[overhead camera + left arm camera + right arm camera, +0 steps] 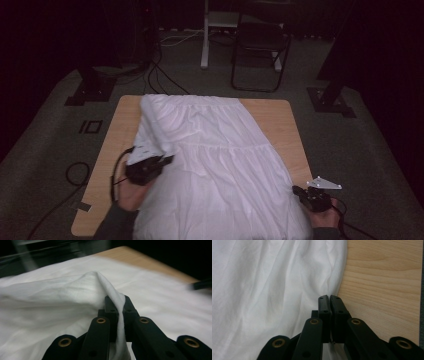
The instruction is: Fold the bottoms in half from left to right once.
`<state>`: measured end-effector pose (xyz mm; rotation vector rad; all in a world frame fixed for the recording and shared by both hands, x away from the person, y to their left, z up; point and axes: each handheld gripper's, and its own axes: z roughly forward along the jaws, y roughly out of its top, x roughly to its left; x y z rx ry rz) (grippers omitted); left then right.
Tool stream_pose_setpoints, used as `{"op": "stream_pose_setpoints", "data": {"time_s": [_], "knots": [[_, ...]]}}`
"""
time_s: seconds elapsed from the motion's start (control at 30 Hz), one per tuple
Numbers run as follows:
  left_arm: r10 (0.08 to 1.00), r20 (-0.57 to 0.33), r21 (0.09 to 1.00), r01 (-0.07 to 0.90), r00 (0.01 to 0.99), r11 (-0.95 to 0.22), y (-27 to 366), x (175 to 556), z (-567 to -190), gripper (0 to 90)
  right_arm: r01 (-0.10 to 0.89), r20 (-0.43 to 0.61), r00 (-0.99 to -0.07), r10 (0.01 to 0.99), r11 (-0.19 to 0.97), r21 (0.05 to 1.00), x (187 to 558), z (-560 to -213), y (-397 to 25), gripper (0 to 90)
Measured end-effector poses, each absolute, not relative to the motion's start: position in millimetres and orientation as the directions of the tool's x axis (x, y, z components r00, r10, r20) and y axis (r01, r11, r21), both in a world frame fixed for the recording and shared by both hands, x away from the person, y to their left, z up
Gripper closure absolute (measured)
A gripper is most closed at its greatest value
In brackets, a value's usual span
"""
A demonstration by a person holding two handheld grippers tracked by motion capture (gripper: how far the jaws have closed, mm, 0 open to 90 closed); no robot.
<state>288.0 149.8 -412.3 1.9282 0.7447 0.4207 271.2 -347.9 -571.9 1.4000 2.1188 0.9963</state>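
Dim room, wooden table (pixel 285 120) draped with the white skirt (pixel 220 165); my left gripper (pixel 117 300) pinches a raised fold at its left side — my right gripper (pixel 329 298), jaws together, meets the right hem

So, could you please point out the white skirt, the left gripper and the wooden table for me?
white skirt (pixel 220 150): high view, middle of the spread cloth.
left gripper (pixel 117 303): left gripper view, between its tips, shut on a fold.
wooden table (pixel 280 120): high view, bare far right corner.
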Motion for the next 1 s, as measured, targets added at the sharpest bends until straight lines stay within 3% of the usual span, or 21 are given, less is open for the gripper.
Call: {"op": "stream_pose_setpoints", "data": {"time_s": [0.17,0.2,0.23,0.3,0.4,0.43,0.47,0.5,0.57,0.6,0.63,0.73,0.77,0.83,0.87,0.9,1.0], "knots": [[0.386,-0.107,0.903,0.252,0.916,-0.349,46.8,284.5,-408.7,87.3,0.617,0.055,-0.411,0.91,0.233,0.752,272.1,-572.4,-349.0,87.3],[0.386,-0.107,0.903,0.252,0.916,-0.349,46.8,284.5,-408.7,87.2,0.617,0.055,-0.411,0.91,0.233,0.752,272.1,-572.4,-349.0,87.3],[0.298,-0.116,0.891,0.232,0.947,-0.39,11.2,280.3,-421.8,87.2,0.617,0.053,-0.41,0.911,0.234,0.751,272.0,-572.3,-348.7,87.3],[0.24,-0.164,0.863,0.257,0.957,-0.435,-18.7,278.7,-446.3,87.1,0.618,0.054,-0.407,0.912,0.231,0.751,271.8,-572.3,-348.2,87.3],[0.239,-0.177,0.834,0.275,0.955,-0.478,-34.4,278.8,-467.6,86.7,0.618,0.052,-0.406,0.913,0.232,0.751,271.8,-572.2,-347.9,87.3],[0.246,-0.233,0.804,0.329,0.941,-0.496,-41.0,285.1,-490.3,85.0,0.62,0.051,-0.402,0.914,0.231,0.749,271.8,-572.0,-347.2,87.2],[0.246,-0.233,0.804,0.329,0.941,-0.496,-41.0,285.1,-490.3,81.9,0.62,0.051,-0.402,0.914,0.231,0.749,271.8,-572.0,-347.2,87.2],[0.259,-0.271,0.779,0.37,0.927,-0.506,-40.4,291.5,-501.8,73.4,0.625,0.048,-0.399,0.916,0.233,0.745,272.1,-571.2,-346.3,84.2],[0.276,-0.264,0.775,0.373,0.924,-0.511,-35.1,291.9,-502.7,61.4,0.629,0.038,-0.38,0.924,0.228,0.743,271.8,-568.7,-343.6,69.9],[0.276,-0.264,0.775,0.373,0.924,-0.511,-35.1,291.9,-502.7,58.2,0.629,0.038,-0.38,0.924,0.228,0.743,271.8,-568.7,-343.6,69.9],[0.271,-0.266,0.792,0.37,0.925,-0.486,-25.4,291.0,-496.4,54.0,0.606,0.034,-0.363,0.931,0.208,0.768,269.4,-559.3,-338.7,57.0],[0.29,-0.252,0.815,0.364,0.923,-0.45,-9.1,289.9,-485.9,50.3,0.564,0.025,-0.365,0.93,0.2,0.801,265.9,-543.3,-329.8,50.1],[0.34,-0.225,0.83,0.362,0.913,-0.424,11.4,290.4,-477.1,49.0,0.539,0.017,-0.377,0.926,0.205,0.817,264.2,-535.3,-323.5,48.7],[0.34,-0.225,0.83,0.362,0.913,-0.424,11.4,290.4,-477.1,48.9,0.525,0.016,-0.391,0.92,0.208,0.825,263.4,-530.8,-319.3,48.7],[0.432,-0.184,0.843,0.367,0.883,-0.392,45.2,291.8,-470.9,48.9,0.525,0.016,-0.391,0.92,0.208,0.825,263.4,-530.8,-319.3,48.7],[0.467,-0.171,0.845,0.373,0.868,-0.384,58.5,292.2,-470.6,48.3,0.479,0.039,-0.472,0.881,0.219,0.85,262.7,-515.9,-295.4,50.8],[0.577,-0.142,0.836,0.41,0.804,-0.366,94.7,293.5,-475.1,47.6,0.471,0.044,-0.511,0.859,0.236,0.85,264.9,-513.4,-282.3,50.9]]}}
